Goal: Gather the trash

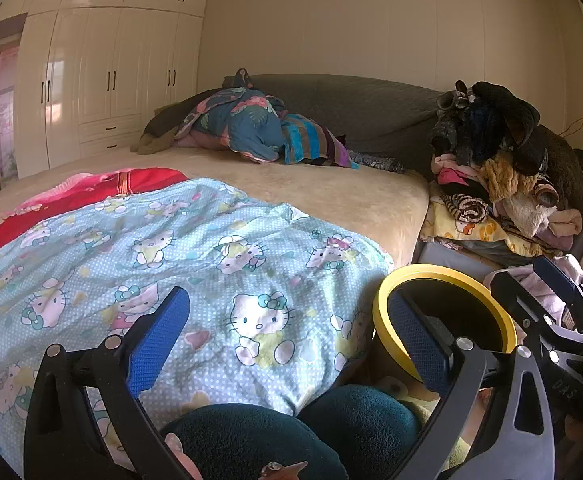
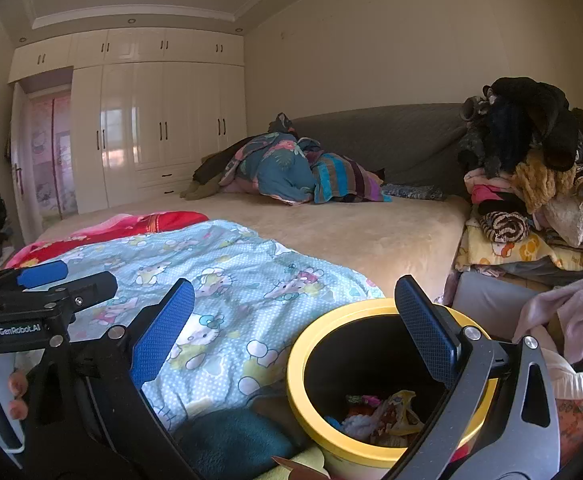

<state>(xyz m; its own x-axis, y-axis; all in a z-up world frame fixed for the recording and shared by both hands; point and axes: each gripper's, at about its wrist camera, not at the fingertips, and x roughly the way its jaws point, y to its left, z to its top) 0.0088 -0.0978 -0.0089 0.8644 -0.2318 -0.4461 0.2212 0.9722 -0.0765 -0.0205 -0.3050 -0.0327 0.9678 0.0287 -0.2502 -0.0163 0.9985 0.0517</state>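
A yellow-rimmed black bin stands on the floor beside the bed; crumpled wrappers lie in its bottom. My right gripper is open and empty, its right finger over the bin's mouth. My left gripper is open and empty above the Hello Kitty quilt, with the bin at its right finger. The right gripper also shows at the right edge of the left wrist view, and the left gripper at the left edge of the right wrist view.
The bed carries a light blue quilt, a red blanket and bundled bedding. A heap of clothes sits right of the bin. White wardrobes line the far wall. Dark green knees are below.
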